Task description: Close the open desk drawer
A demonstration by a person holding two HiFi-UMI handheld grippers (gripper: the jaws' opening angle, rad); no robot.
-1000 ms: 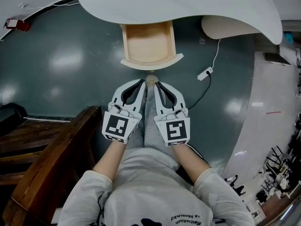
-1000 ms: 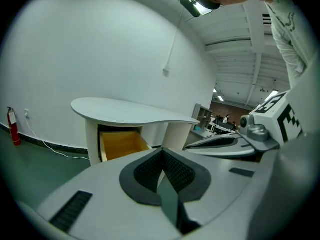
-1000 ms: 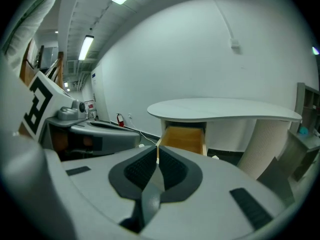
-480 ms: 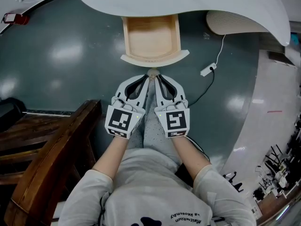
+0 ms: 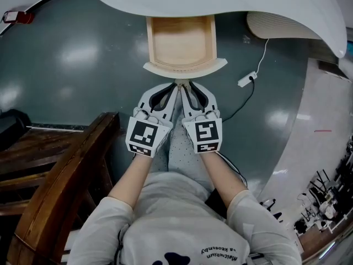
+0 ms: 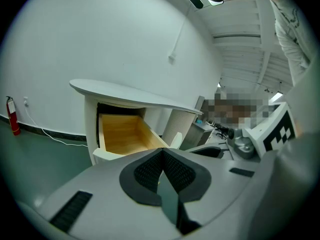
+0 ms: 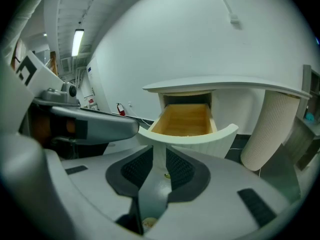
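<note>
My left tongs [image 5: 175, 90] are pinched together and empty. My right tongs [image 5: 187, 89] have just been opening to a narrow gap with nothing in it. Both have sunk to the curved front [image 5: 185, 68] of the drawer [image 5: 182, 40], which is pulled out from under the surface [image 5: 231, 4]. I reckon I can push now.

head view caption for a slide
Left gripper and right gripper side by side before the open drawer; right jaws have just been opening, nothing gripped
</note>
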